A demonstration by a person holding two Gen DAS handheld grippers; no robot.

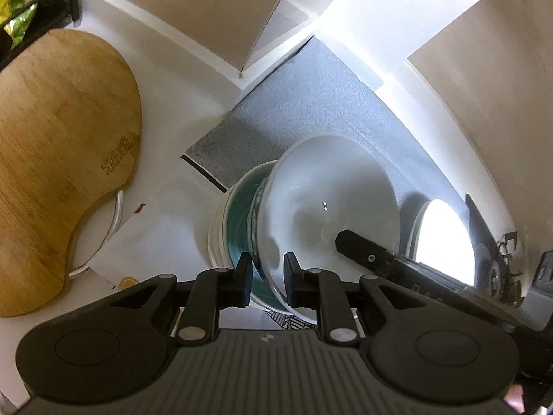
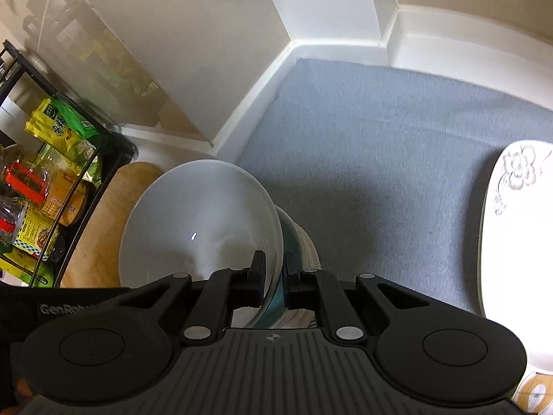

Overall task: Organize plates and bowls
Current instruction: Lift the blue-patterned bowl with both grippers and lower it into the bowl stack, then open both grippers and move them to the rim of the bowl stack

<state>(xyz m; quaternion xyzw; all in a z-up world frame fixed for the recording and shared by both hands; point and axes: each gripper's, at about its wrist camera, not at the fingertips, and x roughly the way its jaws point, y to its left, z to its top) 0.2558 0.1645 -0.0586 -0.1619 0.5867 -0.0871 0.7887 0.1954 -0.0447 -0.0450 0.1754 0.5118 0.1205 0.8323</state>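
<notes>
A white desk [image 1: 166,186] met white walls at a corner. A grey mat [image 2: 380,159] covered the desk's recess. A wooden board [image 1: 62,159] lay left, beside a wire rack [image 2: 52,190]. The white bowl [image 1: 328,200] sat tilted on a plate stack [image 1: 235,214]. Both the left gripper [image 1: 268,276] and the right gripper [image 2: 273,276] had jaws pinching the bowl's rim.

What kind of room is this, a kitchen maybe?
Most likely a home kitchen counter. A wooden cutting board lies on the white worktop, a black wire rack holds packets of food, and a white bowl sits among stacked dishes on a grey mat.
</notes>
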